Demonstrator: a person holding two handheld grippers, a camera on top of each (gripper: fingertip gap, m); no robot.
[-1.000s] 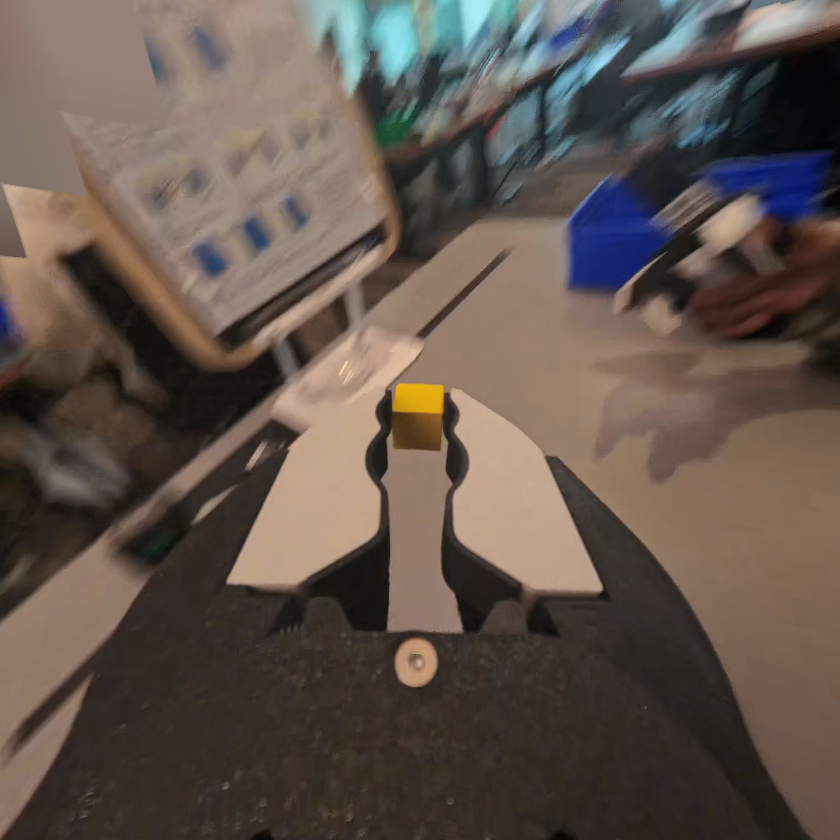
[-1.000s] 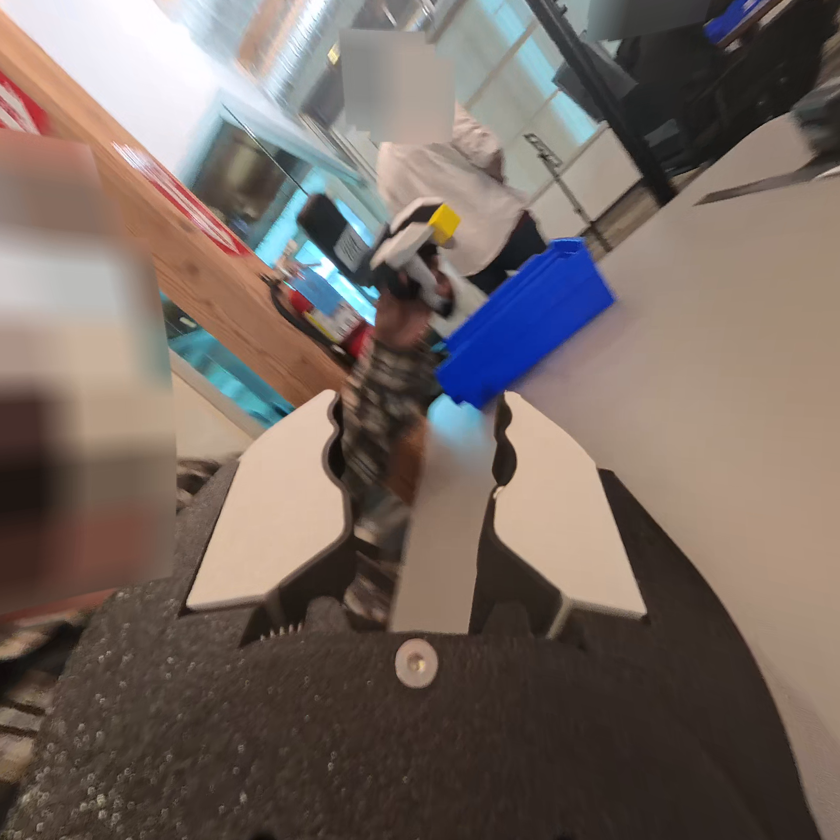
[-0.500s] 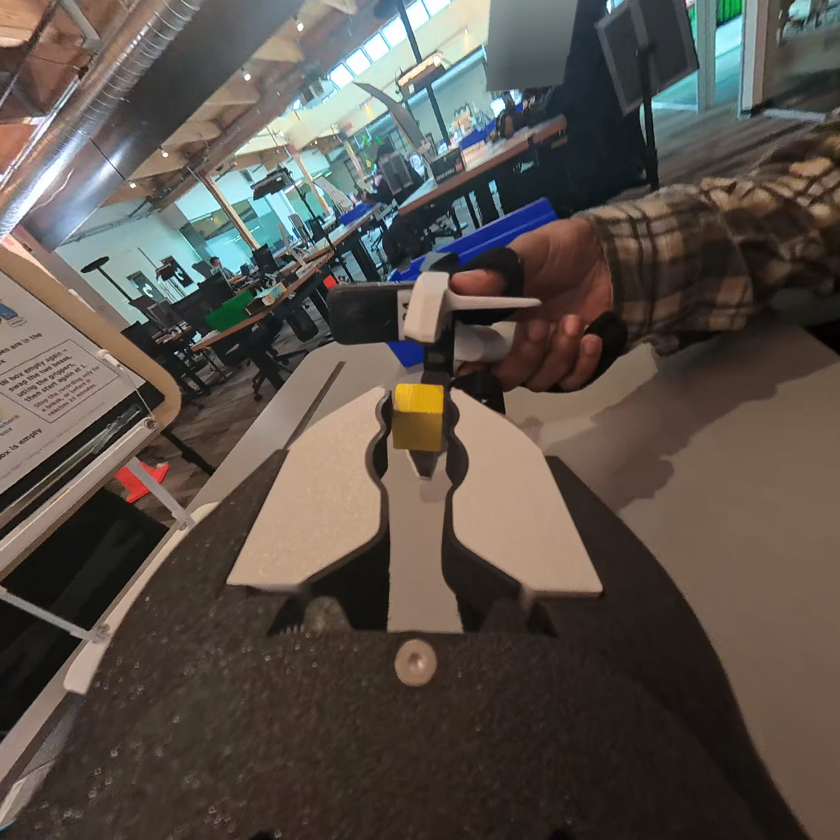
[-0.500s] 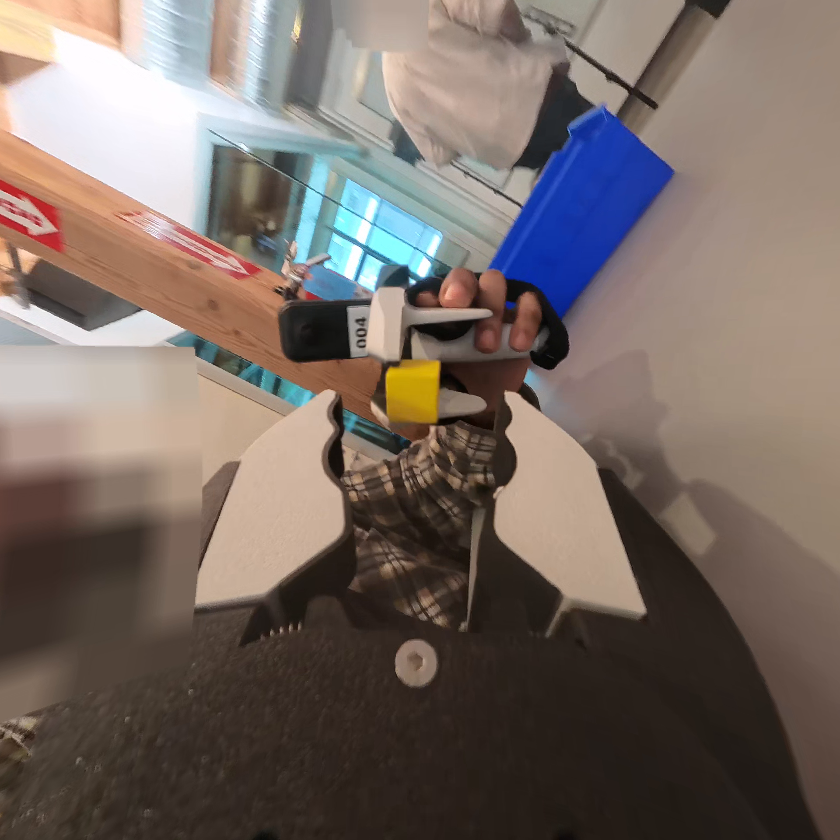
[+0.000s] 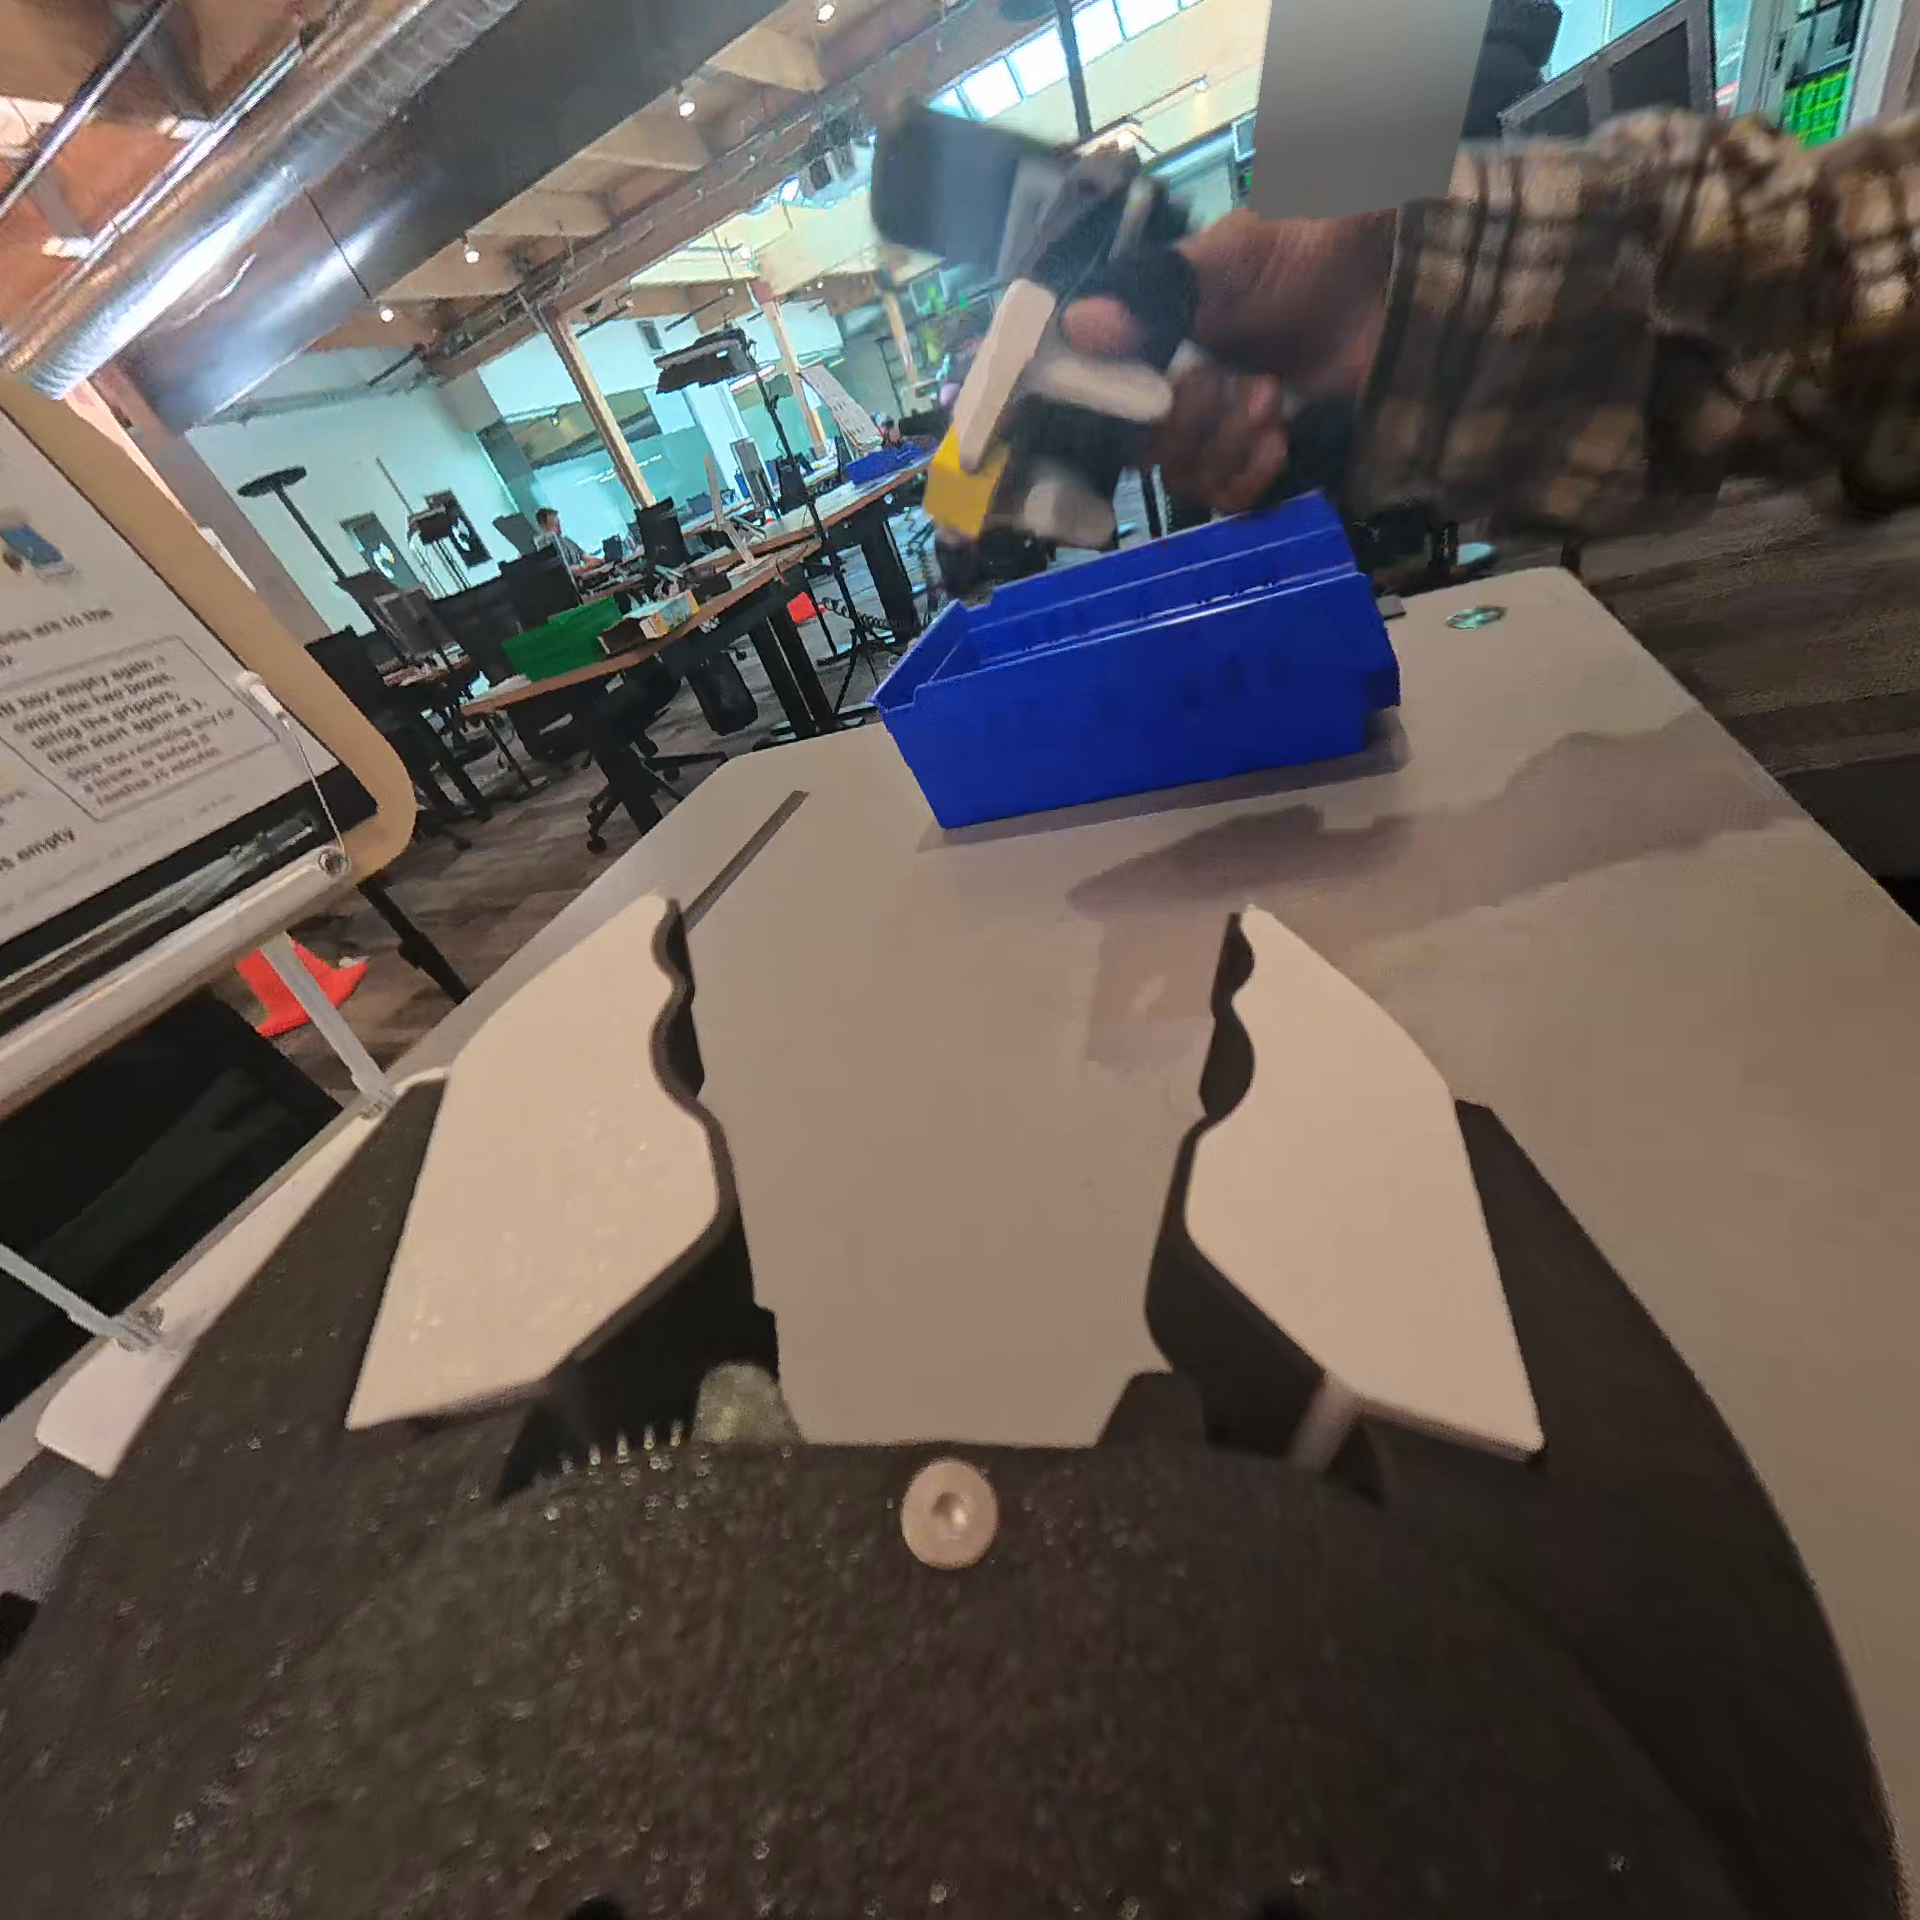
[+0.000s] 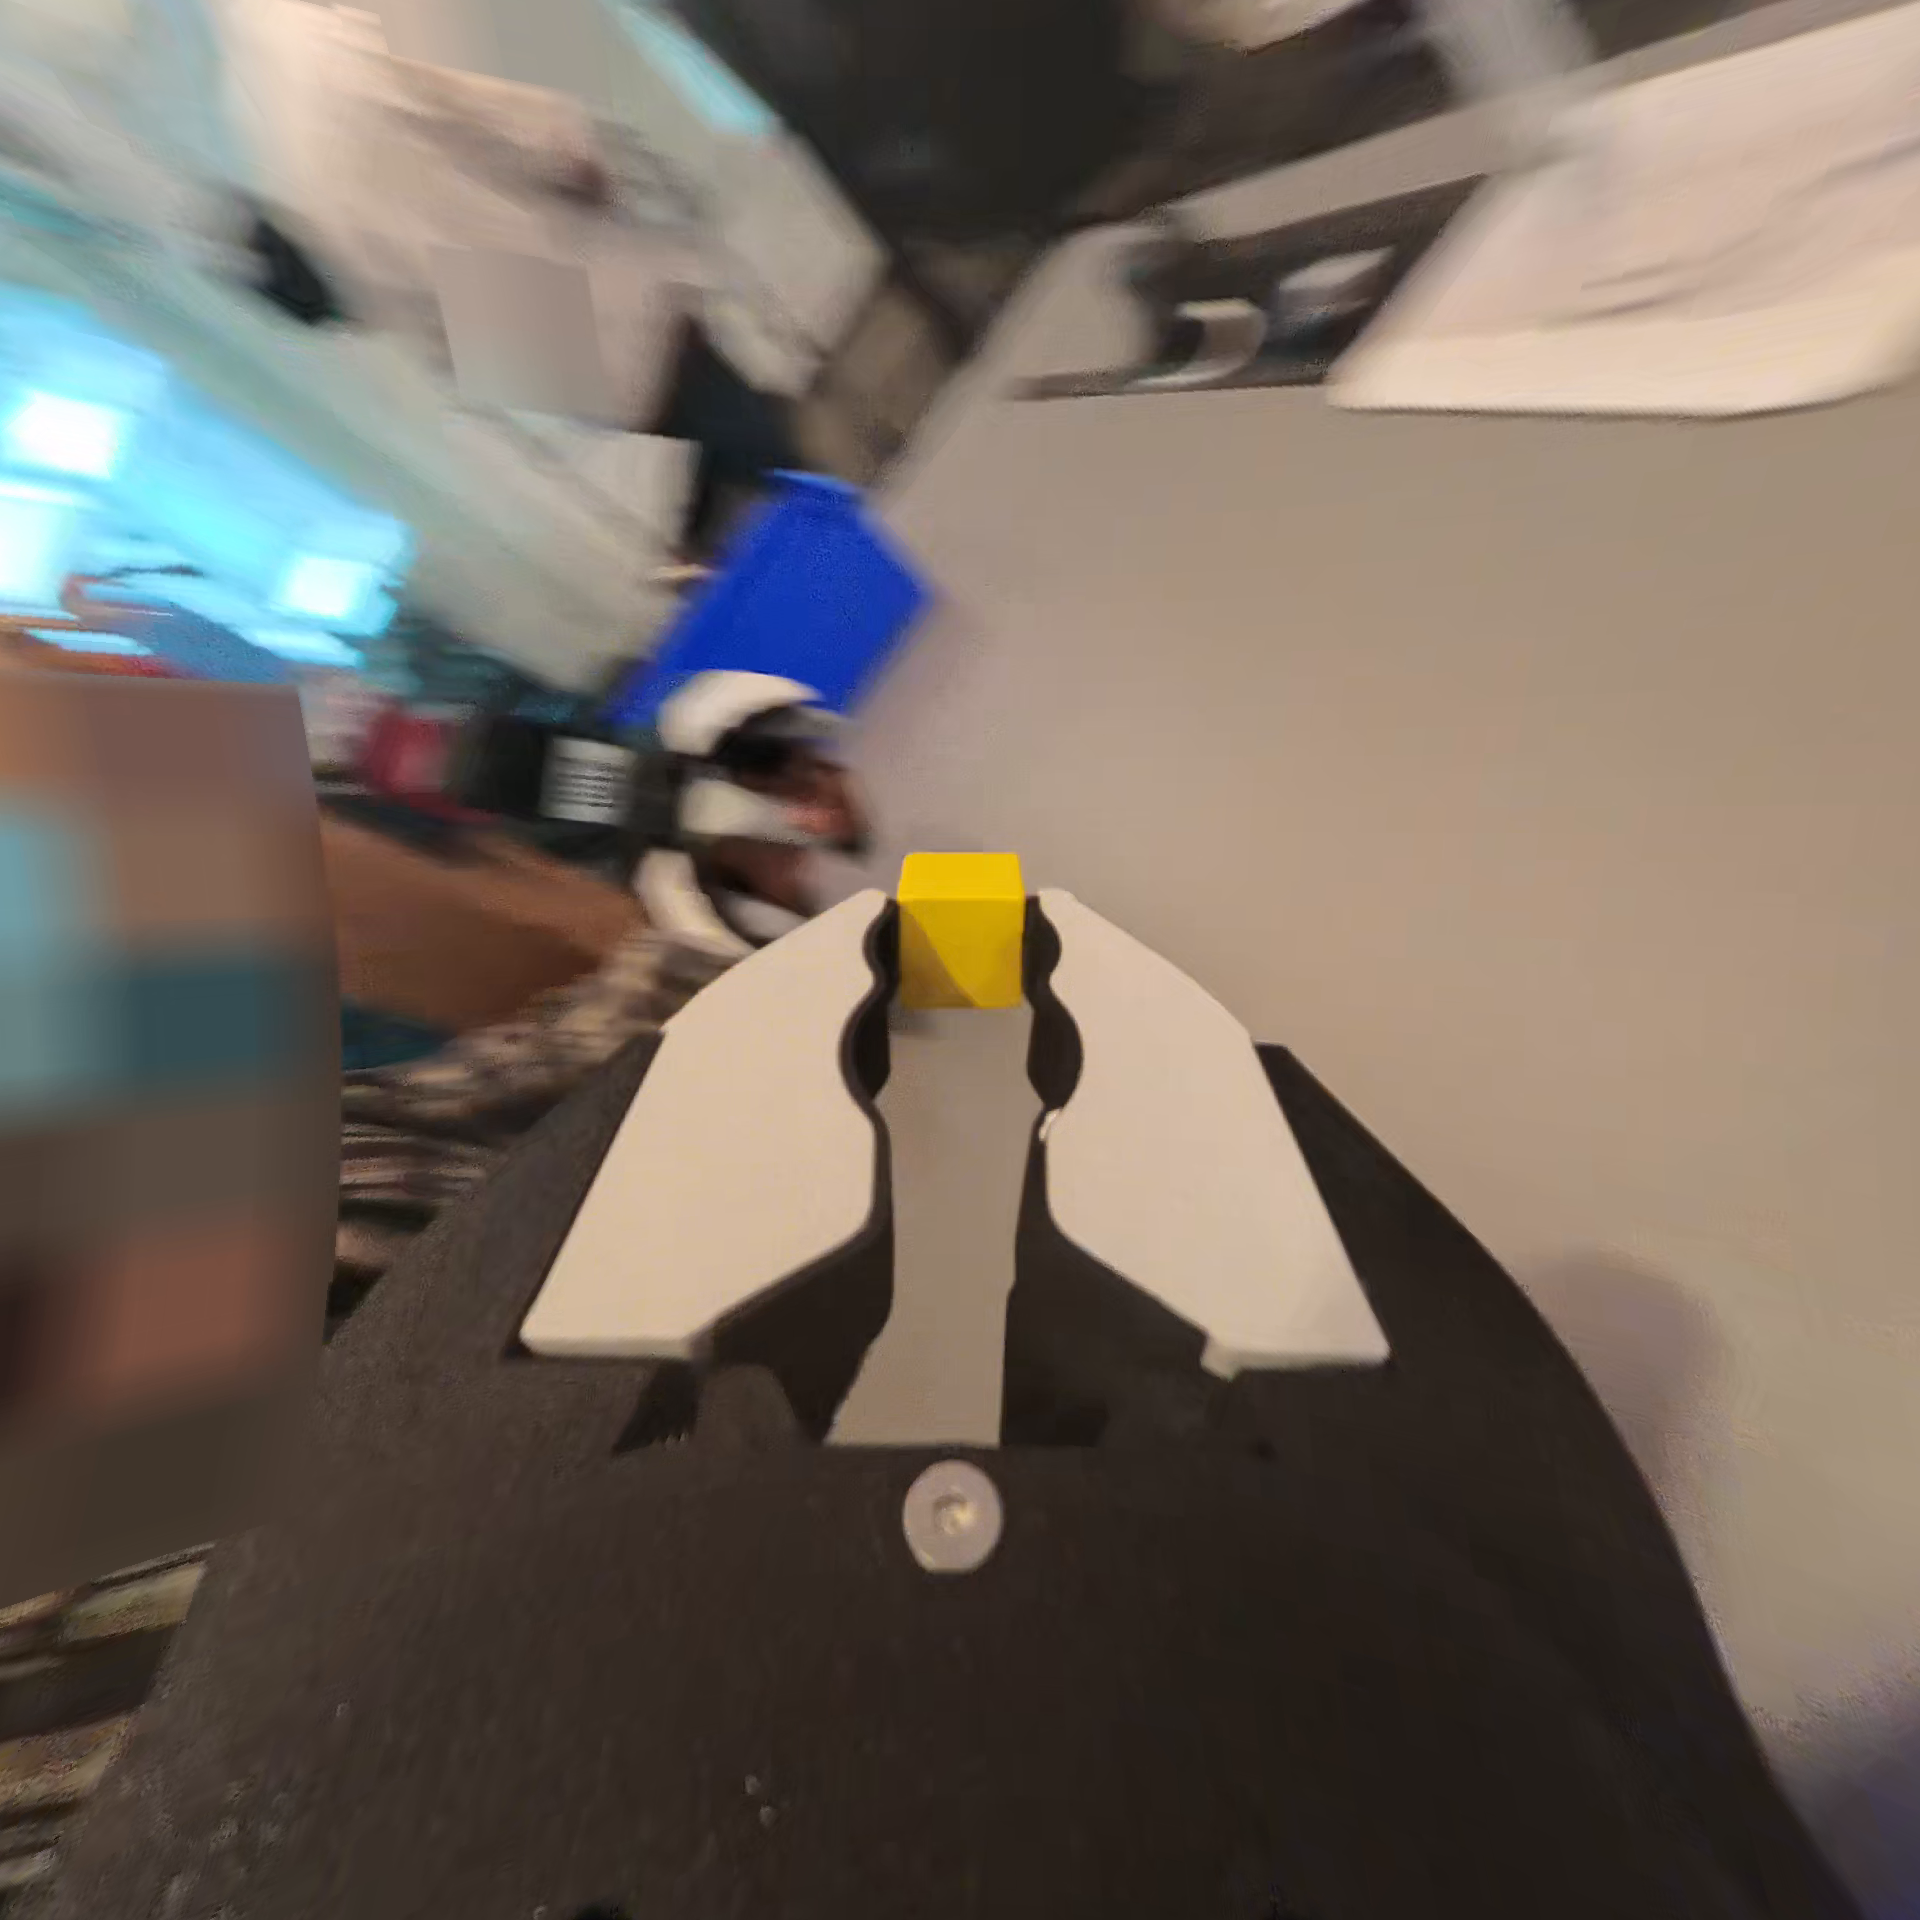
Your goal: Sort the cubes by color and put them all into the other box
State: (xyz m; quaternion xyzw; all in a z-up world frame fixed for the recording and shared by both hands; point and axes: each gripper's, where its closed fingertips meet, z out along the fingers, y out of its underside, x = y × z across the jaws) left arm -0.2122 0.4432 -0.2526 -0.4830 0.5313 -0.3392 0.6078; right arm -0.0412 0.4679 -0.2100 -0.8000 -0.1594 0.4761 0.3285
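My left gripper [image 5: 956, 925] is open and empty, low over the grey table [image 5: 1507, 1039]. My right gripper [image 6: 961, 906] is shut on a yellow cube [image 6: 958, 935] held between its fingertips. In the left wrist view the right gripper [image 5: 992, 478] is blurred, held in a hand with a plaid sleeve, and carries the yellow cube [image 5: 958, 490] in the air above the left end of a blue box [image 5: 1143, 707]. The box's inside is hidden. A second blue box [image 6: 790, 603] shows blurred in the right wrist view, behind the left gripper [image 6: 717, 790].
A framed instruction board [image 5: 156, 707] stands off the table's left edge, with an orange cone [image 5: 301, 992] on the floor beyond. A narrow slot [image 5: 748, 857] runs in the table ahead of me. Desks and chairs fill the room behind.
The yellow cube passed from my left gripper to my right. The left gripper opened and drew back. The right gripper shut on the cube and swung away toward the blue box.
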